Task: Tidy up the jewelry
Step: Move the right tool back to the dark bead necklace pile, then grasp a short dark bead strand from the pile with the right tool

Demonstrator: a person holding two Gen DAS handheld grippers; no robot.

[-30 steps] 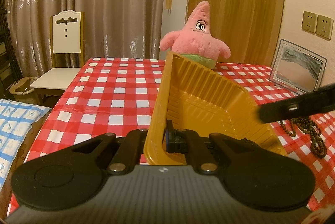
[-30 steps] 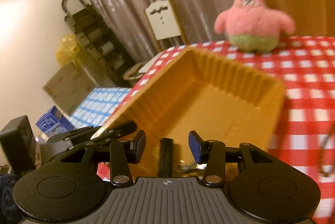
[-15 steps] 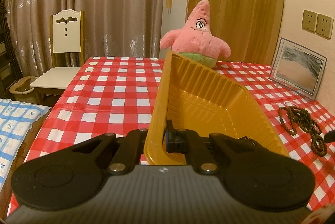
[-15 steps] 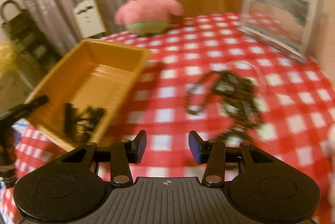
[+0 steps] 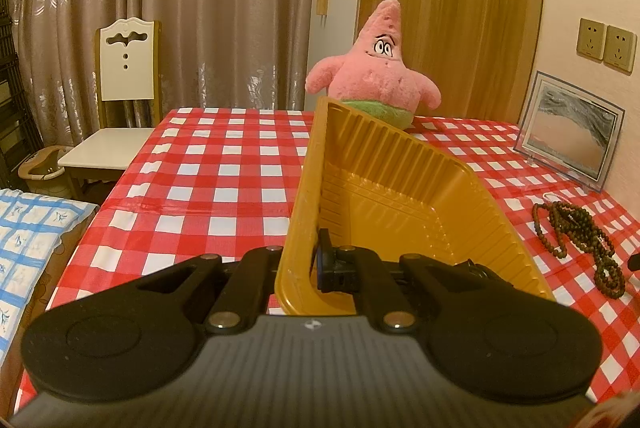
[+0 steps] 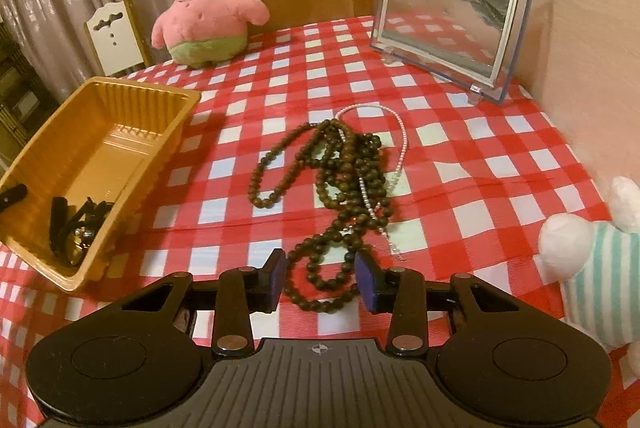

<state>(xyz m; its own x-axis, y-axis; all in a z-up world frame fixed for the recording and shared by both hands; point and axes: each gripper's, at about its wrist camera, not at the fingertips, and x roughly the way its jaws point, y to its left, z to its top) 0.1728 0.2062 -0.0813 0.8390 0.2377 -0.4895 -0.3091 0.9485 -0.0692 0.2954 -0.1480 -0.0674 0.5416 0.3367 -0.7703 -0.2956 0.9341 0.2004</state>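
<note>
Left gripper clamped on tray wall. Right gripper closing, jaws apart astride brown beads, pads not pressing; beads heaped on cloth, right of tray.

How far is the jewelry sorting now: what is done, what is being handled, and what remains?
Done: some dark pieces already lie in the orange tray. In hand: the left tongs clamp the tray's near wall, and the right tongs are closing around the dark bead necklace, not gripping yet. Left: that necklace and the pale pearl strand are both on the tablecloth.
</note>
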